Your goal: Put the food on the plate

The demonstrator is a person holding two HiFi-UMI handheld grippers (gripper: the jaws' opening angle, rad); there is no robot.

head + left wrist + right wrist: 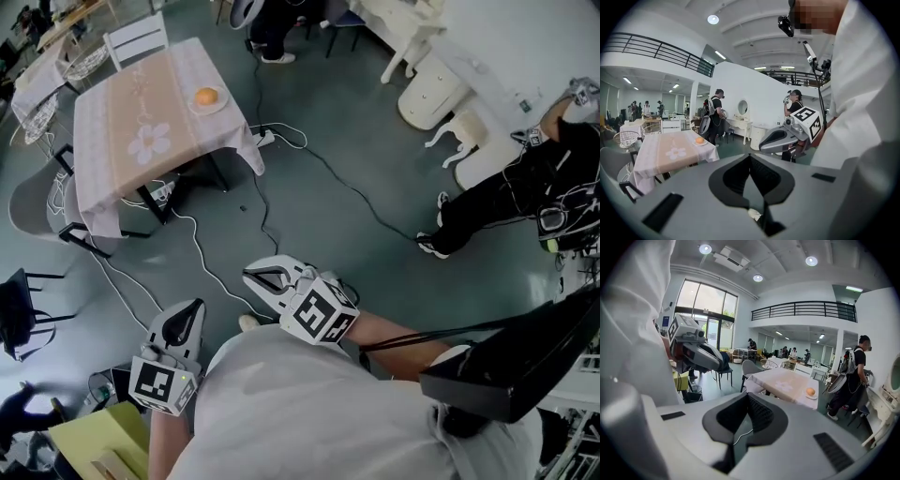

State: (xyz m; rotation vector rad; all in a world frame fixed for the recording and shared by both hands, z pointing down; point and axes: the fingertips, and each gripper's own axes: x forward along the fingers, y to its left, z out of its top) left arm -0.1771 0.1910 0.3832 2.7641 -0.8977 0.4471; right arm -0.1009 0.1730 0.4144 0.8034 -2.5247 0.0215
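**Head view:** One cloth-covered table (112, 141) is seen across the floor. One plate (220, 105) is set at its right edge, and one round orange food item (206, 96) is laid on it. Two grippers are held close to the person's body, well apart from the table: the left gripper (194, 306) and the right gripper (251, 275). Cables are strewn over the floor (356, 122).

**Left gripper view:** The left gripper's jaws are pressed together and nothing is held. The table (656, 157), plate (700, 143), food (699, 139) and right gripper (761, 146) are shown. One person (715, 117) is also shown standing behind the table.

**Right gripper view:** The right gripper's jaws are likewise closed and empty. The left gripper (719, 363), table (780, 380), plate (813, 396) and food (810, 391) are seen. A tall window (705, 315) is shown only here.
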